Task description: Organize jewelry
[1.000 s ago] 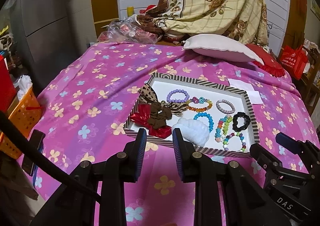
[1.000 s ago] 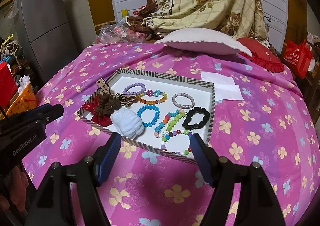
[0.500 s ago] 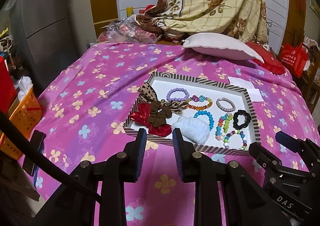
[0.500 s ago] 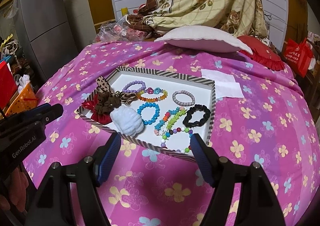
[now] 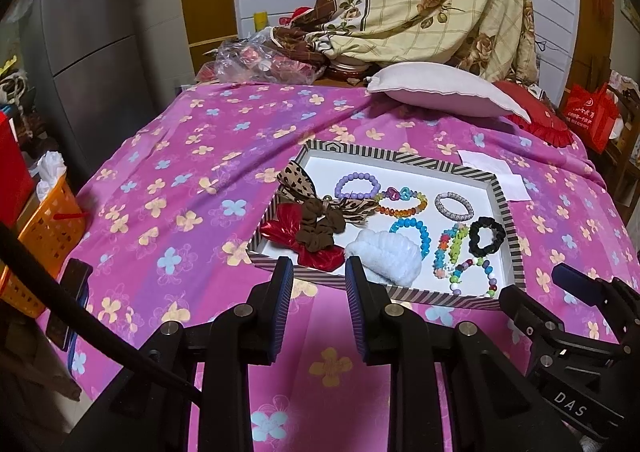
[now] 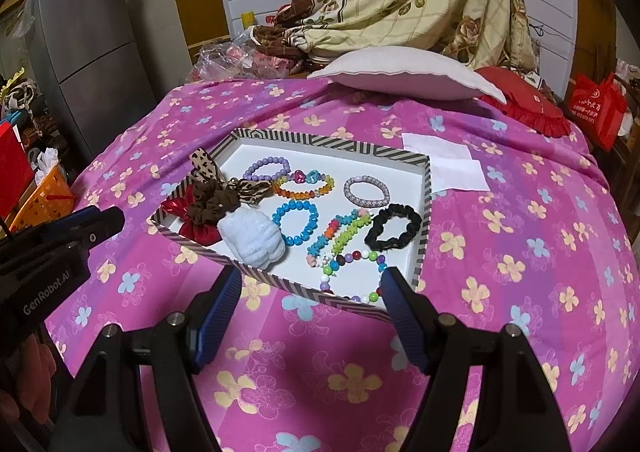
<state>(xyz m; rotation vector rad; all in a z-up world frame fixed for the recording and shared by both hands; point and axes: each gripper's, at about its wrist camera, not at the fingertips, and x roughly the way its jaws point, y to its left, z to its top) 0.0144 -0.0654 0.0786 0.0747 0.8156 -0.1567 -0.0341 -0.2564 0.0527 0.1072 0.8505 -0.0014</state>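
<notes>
- Jewelry sits in a striped tray [image 6: 424,208] on the pink bedspread [image 6: 540,252], ahead of both grippers and a little below their line of sight.
- My right gripper [image 6: 312,312] has its jaws spread wide and empty, hovering short of the tray's near rim. In its own view the bead bracelet [image 6: 352,272] lies directly ahead between the fingers, just inside that rim.
- My left gripper [image 5: 316,304] has its jaws drawn near together with a narrow gap, holding nothing. It too stops short of the rim, facing the tray's near left end, where the red bow [image 5: 300,236] and white scrunchie [image 5: 384,256] lie.
- Sides decide which arm goes where, I judge: the right is nearer the bead bracelet, the black scrunchie [image 6: 394,226] and the green and multicolour strands [image 6: 336,232]; the left is nearer the brown scrunchie [image 5: 320,224] and leopard bow [image 5: 300,184].
- Strands run diagonally, from the near left up toward the far right; I would turn the jaws across that line for a pinch.
- Farther back lie the purple bracelet [image 6: 266,168], orange bracelet [image 6: 304,184], blue bracelet [image 6: 296,222] and silver bracelet [image 6: 366,192], all a longer reach over the nearer pieces.
- Pieces overlap at the left end: brown scrunchie on the red bow, white scrunchie touching both. Lifting one may drag a neighbour.
</notes>
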